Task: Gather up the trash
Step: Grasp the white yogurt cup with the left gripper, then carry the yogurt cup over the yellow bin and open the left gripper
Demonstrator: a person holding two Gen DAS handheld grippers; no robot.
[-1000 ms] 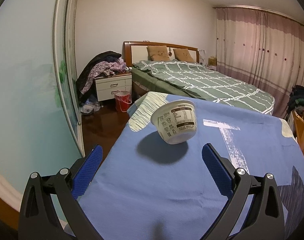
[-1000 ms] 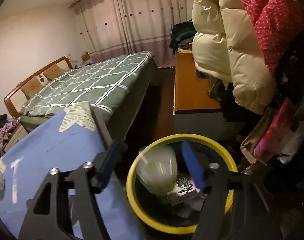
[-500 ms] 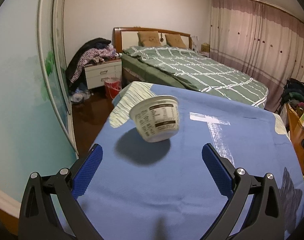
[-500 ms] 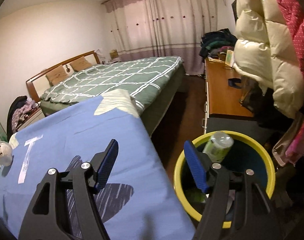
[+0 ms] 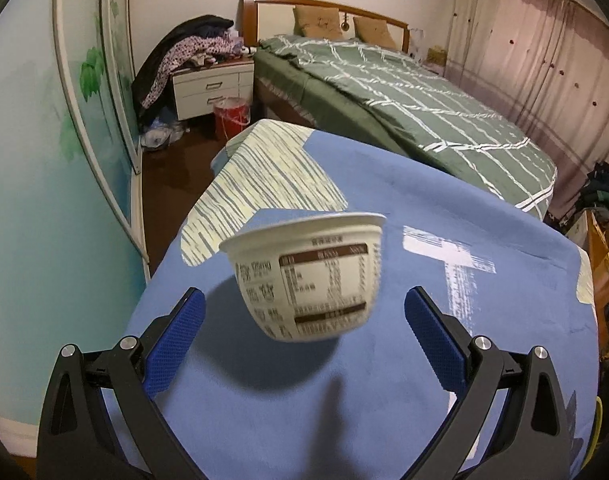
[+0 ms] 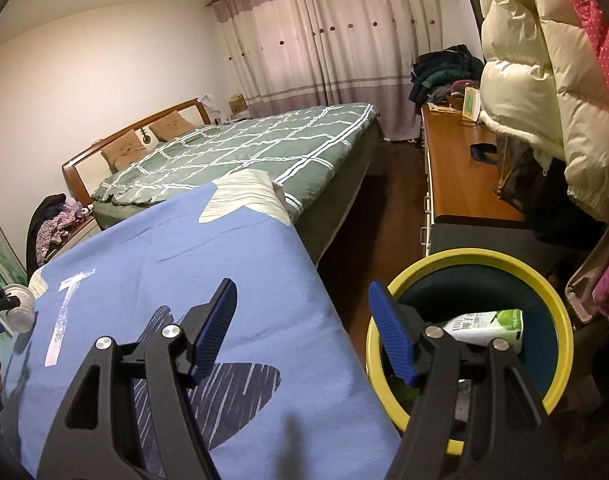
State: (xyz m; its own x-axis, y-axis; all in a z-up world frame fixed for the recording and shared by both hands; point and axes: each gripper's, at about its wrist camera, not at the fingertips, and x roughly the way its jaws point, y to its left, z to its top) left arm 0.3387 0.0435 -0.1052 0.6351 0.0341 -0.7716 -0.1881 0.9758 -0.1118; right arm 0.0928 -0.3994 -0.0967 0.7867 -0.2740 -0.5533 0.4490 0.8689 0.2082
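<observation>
Take the blue cloth on the table (image 5: 444, 216) as your reference and read across it from left to right.

At its left end stands the white yogurt cup (image 5: 308, 276), upright on the cloth with its rim up and its label toward you. Your left hand-held gripper (image 5: 304, 328) has its blue pads spread wide, one on each side of the cup, and neither pad touches it. So this piece of trash is not yet picked up; it looks to be the step now in hand. In the right wrist view the same cup (image 6: 20, 306) shows small at the cloth's far left edge, with the tip of that gripper beside it.

The middle of the cloth carries no other trash that you can see in either view.

Off the cloth's right edge, on the floor just beside the table, stands the yellow-rimmed bin (image 6: 552, 292). A green and white carton (image 6: 488, 326) already lies inside it, with more items under it that are too hidden to name. Your right hand-held gripper (image 6: 302, 320) hangs over the gap between cloth and bin, its pads apart with nothing between them.

Judged from this, part of the trash is in the bin, and the cup remains: close on it, carry it rightward across the cloth and drop it in.
</observation>
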